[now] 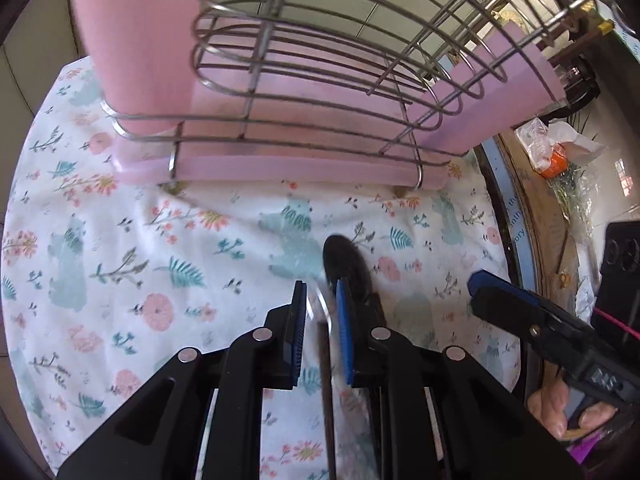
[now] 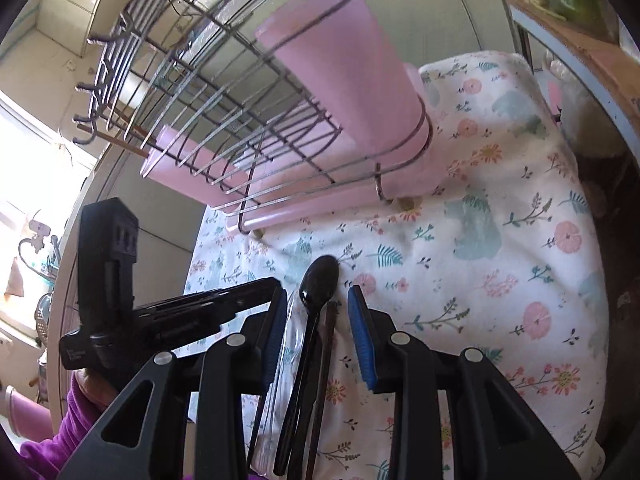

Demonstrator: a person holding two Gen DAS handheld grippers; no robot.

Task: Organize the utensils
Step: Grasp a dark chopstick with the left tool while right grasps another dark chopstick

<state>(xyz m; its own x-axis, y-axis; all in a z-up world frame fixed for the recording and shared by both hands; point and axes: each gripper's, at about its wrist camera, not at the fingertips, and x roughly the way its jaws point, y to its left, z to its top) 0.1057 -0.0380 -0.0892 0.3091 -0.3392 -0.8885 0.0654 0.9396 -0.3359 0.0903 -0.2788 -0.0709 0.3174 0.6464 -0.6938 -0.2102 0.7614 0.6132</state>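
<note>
Floral cloth (image 2: 520,240) covered table. Left tool (image 1: 321,308) seemingly pinched clear utensil (image 1: 320,304); right tool (image 2: 318,312) gaped around black spoon (image 2: 318,280), chopsticks (image 2: 326,344). Risk: bundle scattering short of wire rack (image 2: 240,120).

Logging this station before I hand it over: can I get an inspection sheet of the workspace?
Surface: floral cloth over the table.
Job's things: black spoon, a clear utensil and a brown stick lying together; wire rack with pink holders.
Clutter: wrappers off the cloth's edge.
Grippers: left gripper straddles the utensils; right gripper likewise, jaws apart; grip unclear.
Cables: nothing seen.
Surroundings: tiled wall, bright window.
</note>
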